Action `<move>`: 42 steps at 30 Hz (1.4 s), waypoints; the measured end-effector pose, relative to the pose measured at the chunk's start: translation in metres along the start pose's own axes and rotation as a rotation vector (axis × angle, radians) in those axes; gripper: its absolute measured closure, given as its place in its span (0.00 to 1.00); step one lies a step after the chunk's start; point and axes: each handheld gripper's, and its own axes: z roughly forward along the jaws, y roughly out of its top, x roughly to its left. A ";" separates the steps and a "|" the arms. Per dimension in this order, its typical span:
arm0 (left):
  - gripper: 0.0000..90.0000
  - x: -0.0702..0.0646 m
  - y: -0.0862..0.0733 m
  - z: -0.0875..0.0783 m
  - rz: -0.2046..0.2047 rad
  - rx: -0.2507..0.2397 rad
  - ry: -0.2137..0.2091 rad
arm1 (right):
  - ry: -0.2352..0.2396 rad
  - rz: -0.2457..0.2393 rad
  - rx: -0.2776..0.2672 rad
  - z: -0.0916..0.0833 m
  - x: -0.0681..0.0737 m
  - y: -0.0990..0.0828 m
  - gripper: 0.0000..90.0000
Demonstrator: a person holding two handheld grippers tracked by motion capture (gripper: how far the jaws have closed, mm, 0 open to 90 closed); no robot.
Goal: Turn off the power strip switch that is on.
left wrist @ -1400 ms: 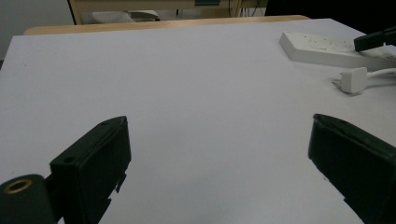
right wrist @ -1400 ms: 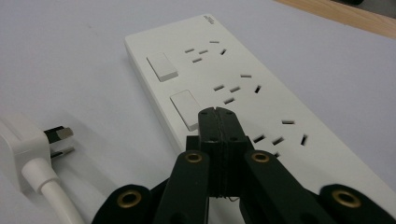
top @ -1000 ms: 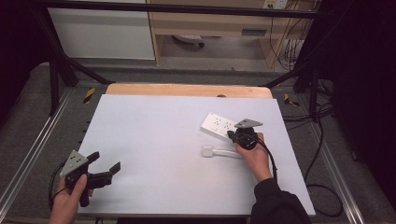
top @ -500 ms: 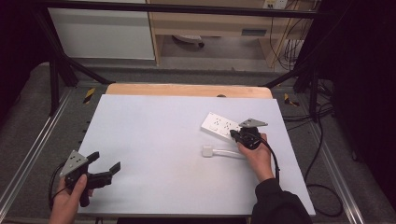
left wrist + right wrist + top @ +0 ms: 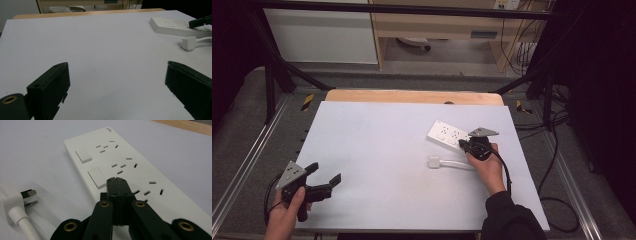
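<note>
Our right gripper (image 5: 117, 185), jaws pressed together on nothing, tips over the power strip (image 5: 125, 167) by a rocker switch (image 5: 98, 178). Left gripper (image 5: 323, 173) gapes wide, empty, at the table's (image 5: 377, 145) near-left. Likely switching or plugging: the plug (image 5: 15, 203) lies unplugged beside the strip. All glossy white plastic; matte pale tabletop.

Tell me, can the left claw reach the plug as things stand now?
Probably yes. The left claw is open, and bare table lies between it and the plug. The right claw, shut over the power strip, sits beside that path, not across it.
</note>
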 end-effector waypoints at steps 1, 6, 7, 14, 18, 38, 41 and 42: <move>0.06 0.000 0.000 0.000 0.001 0.001 0.000 | 0.000 -0.002 0.000 0.000 0.000 0.000 1.00; 0.06 0.000 0.000 0.000 -0.001 -0.001 -0.003 | 0.003 -0.007 -0.003 0.000 0.000 0.000 1.00; 0.06 0.000 0.000 0.000 -0.001 -0.002 -0.003 | 0.003 -0.008 -0.003 0.000 0.000 0.000 1.00; 0.06 0.000 0.000 0.000 0.003 -0.002 -0.006 | -0.004 -0.019 -0.005 0.001 0.001 0.000 1.00; 0.06 0.000 0.000 0.000 0.002 -0.004 -0.005 | -0.004 -0.017 -0.007 0.001 0.001 0.000 1.00; 0.06 0.000 0.000 0.000 -0.002 -0.005 -0.005 | 0.010 0.009 -0.051 -0.004 0.000 0.003 1.00; 0.06 0.000 0.000 -0.001 -0.002 -0.004 -0.004 | 0.014 0.012 -0.059 -0.005 0.001 0.003 1.00; 0.06 0.000 0.000 -0.001 -0.002 -0.006 -0.004 | 0.013 0.011 -0.061 -0.005 0.001 0.003 1.00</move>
